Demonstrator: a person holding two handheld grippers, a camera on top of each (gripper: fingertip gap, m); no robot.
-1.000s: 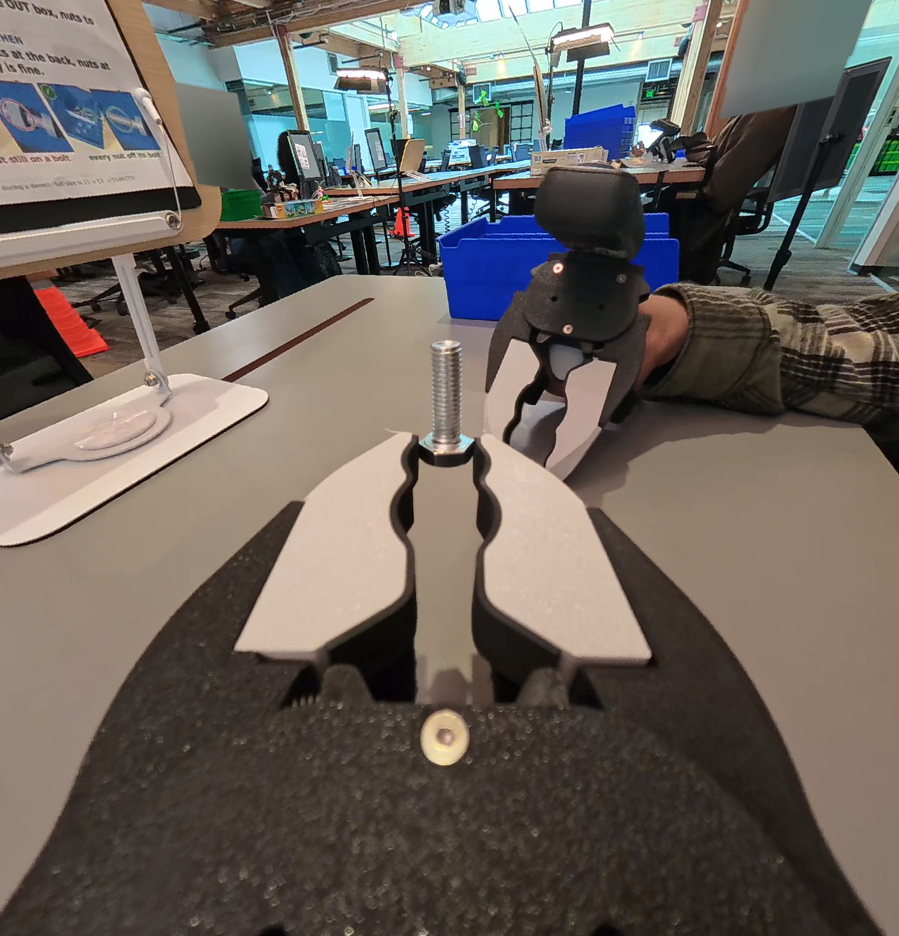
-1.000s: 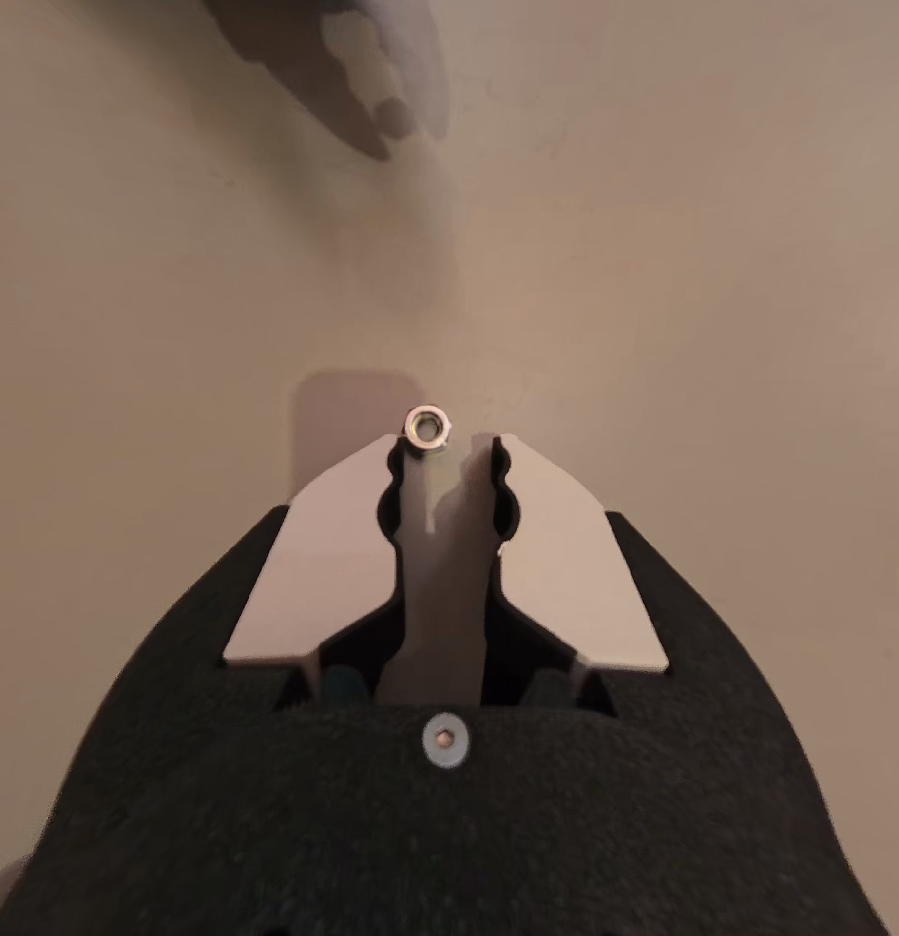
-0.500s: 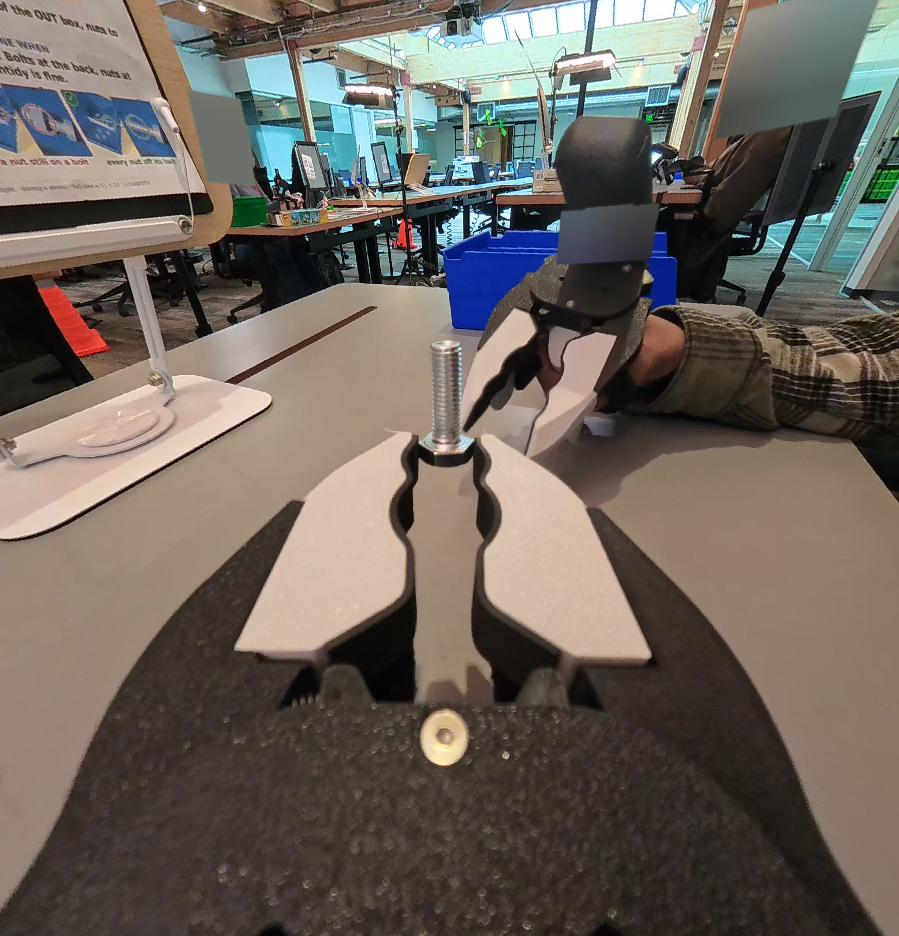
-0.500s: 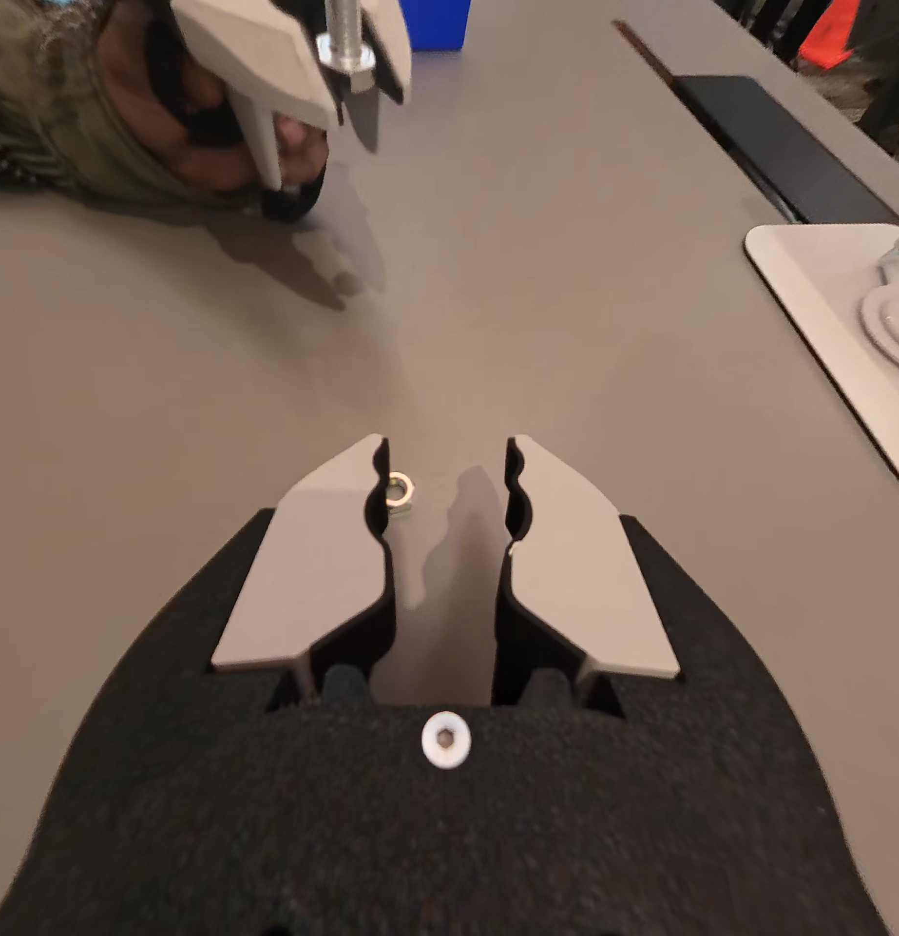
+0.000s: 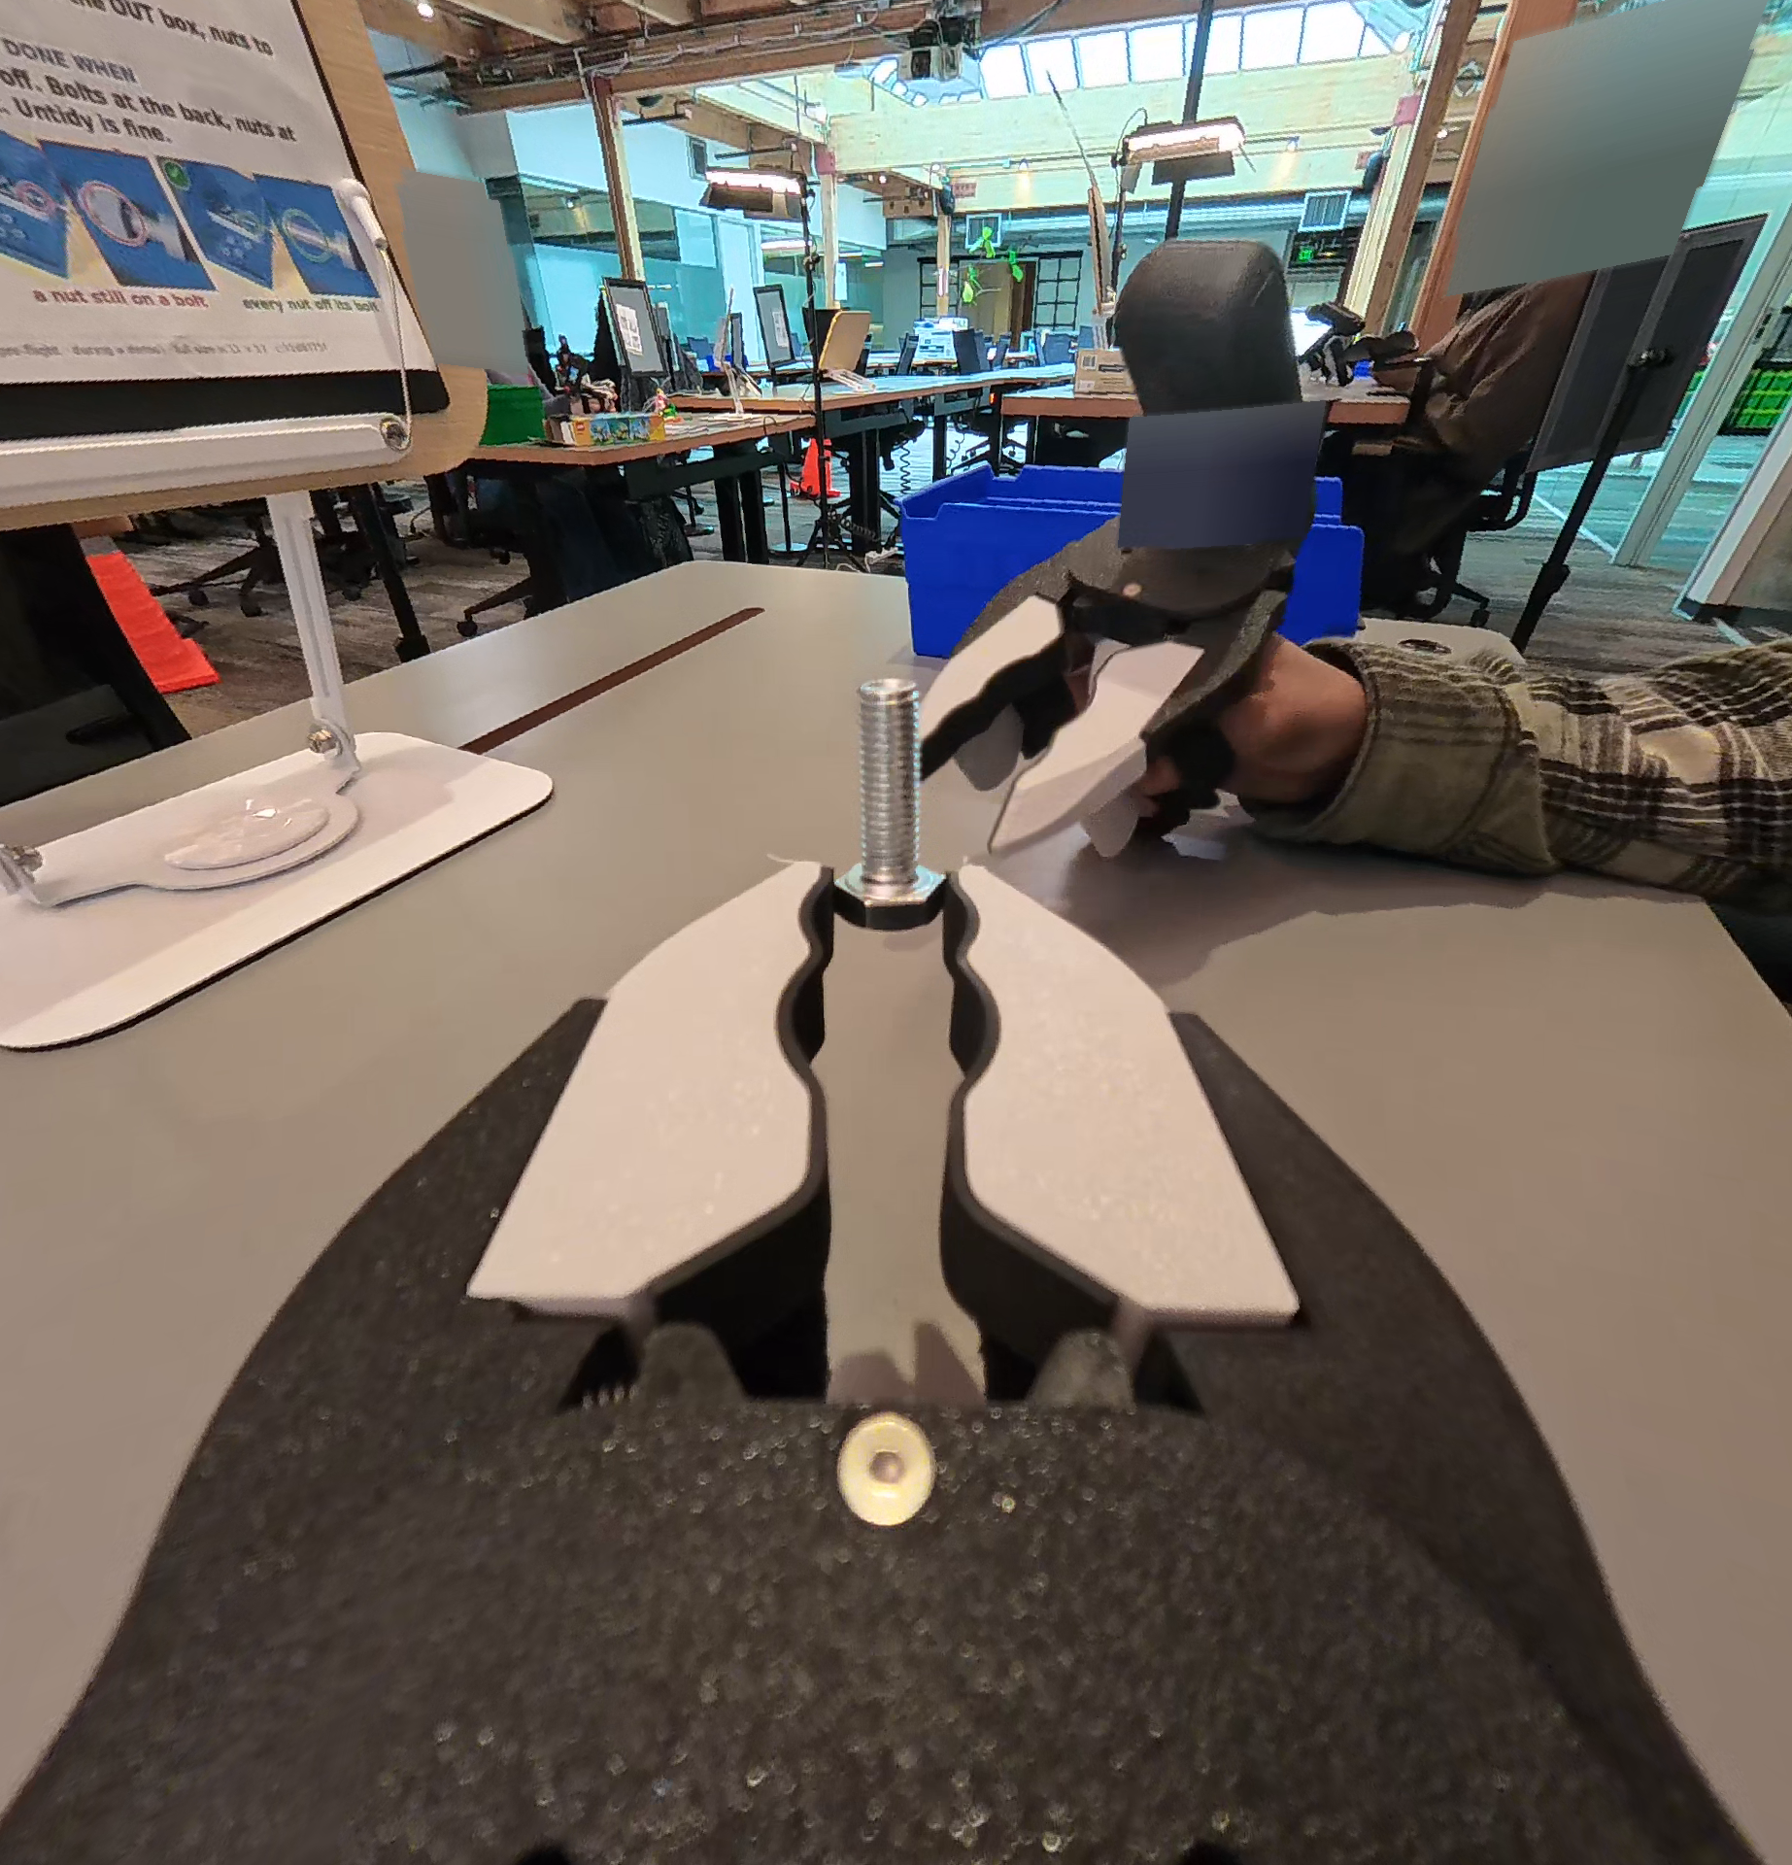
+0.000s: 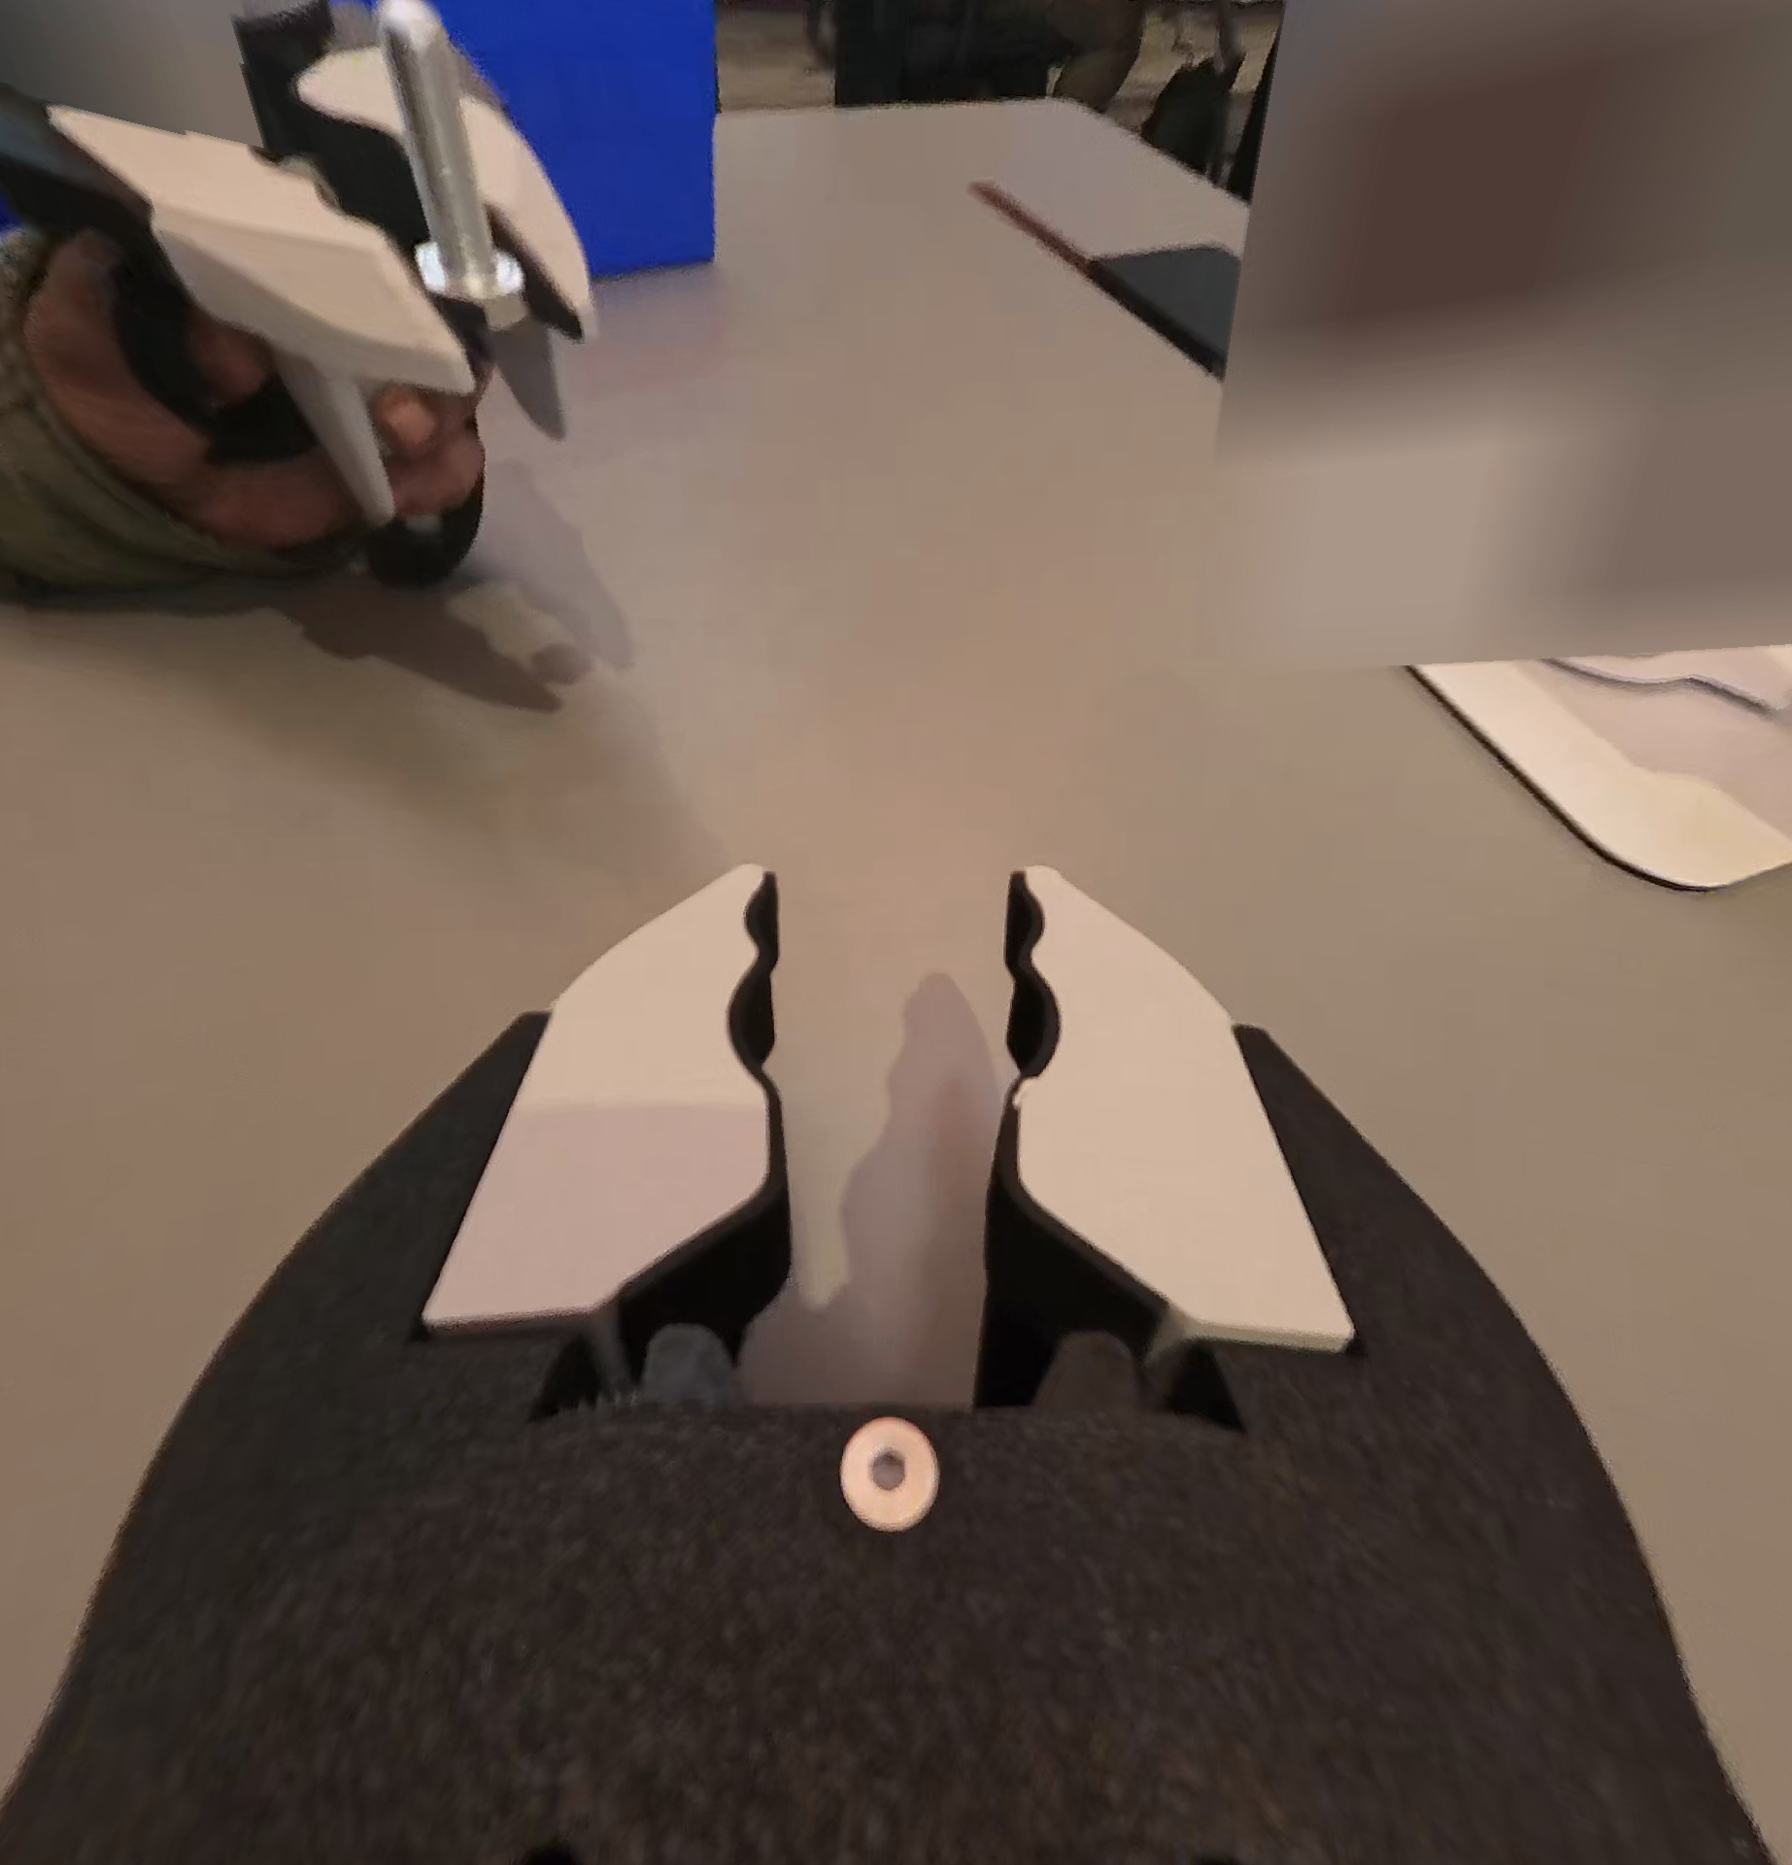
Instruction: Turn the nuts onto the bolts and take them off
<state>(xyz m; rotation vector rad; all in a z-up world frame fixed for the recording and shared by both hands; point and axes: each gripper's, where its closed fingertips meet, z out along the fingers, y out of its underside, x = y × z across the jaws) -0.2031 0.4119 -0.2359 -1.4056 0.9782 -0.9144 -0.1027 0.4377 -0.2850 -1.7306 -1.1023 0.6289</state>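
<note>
Left wrist view: the bolt is pinched by its hex head between the tips of the left gripper, the threaded shank standing upright at 12 o'clock above the fingertips. No nut is seen on the thread. At 1 o'clock from the bolt, the right gripper is held tilted down toward the shank, near it but apart; its fingers are spread and nothing is seen between them. The hand behind it rests low on the grey table, a plaid sleeve trailing to 3 o'clock. A blue bin stands farther back, and a white stand base lies at 9 o'clock.

Right wrist view: the right gripper's fingers are parted over bare table, with no nut held or in sight. At 11 o'clock the left gripper is seen gripping the bolt, its shank leaning slightly.

Judged risks: a nut would have to be found before threading, as none is visible. The bolt is held only at its head, so a sideways knock from the near, open gripper could tip it or twist it loose. A nut offered off-axis to the leaning shank could cross-thread or drop.
</note>
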